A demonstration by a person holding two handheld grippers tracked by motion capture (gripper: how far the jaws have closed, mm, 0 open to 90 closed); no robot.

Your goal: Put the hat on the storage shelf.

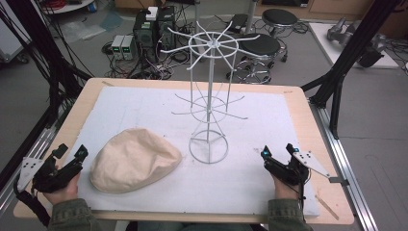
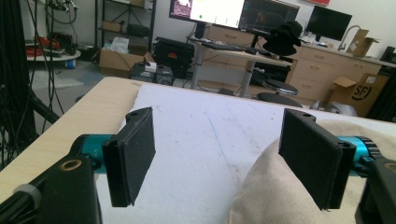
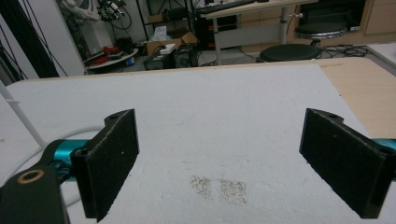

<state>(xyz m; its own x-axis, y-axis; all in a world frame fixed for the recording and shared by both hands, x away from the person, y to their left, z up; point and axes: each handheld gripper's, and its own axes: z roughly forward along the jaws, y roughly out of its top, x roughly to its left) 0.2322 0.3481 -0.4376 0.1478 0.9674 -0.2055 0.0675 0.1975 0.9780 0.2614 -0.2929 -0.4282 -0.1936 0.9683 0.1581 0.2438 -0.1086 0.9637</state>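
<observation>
A cream cloth cap [image 1: 133, 160] lies crown-up on the white mat [image 1: 144, 108], left of centre. A white wire display stand [image 1: 210, 91] rises from the mat's middle, with hooked arms at two levels and a ring base. My left gripper [image 1: 71, 152] rests at the front left corner, open, just left of the cap. In the left gripper view the cap [image 2: 275, 196] bulges behind the right-hand jaw, and nothing sits between the pads. My right gripper [image 1: 278, 150] is open at the front right, over bare mat [image 3: 224, 116].
The wooden tabletop [image 1: 82, 103] frames the mat on all sides. Black frame posts [image 1: 344, 57] stand at both sides. Stools [image 1: 260, 48], computers and cables crowd the floor beyond the far edge. A faint dark smudge [image 3: 219, 187] marks the mat between the right jaws.
</observation>
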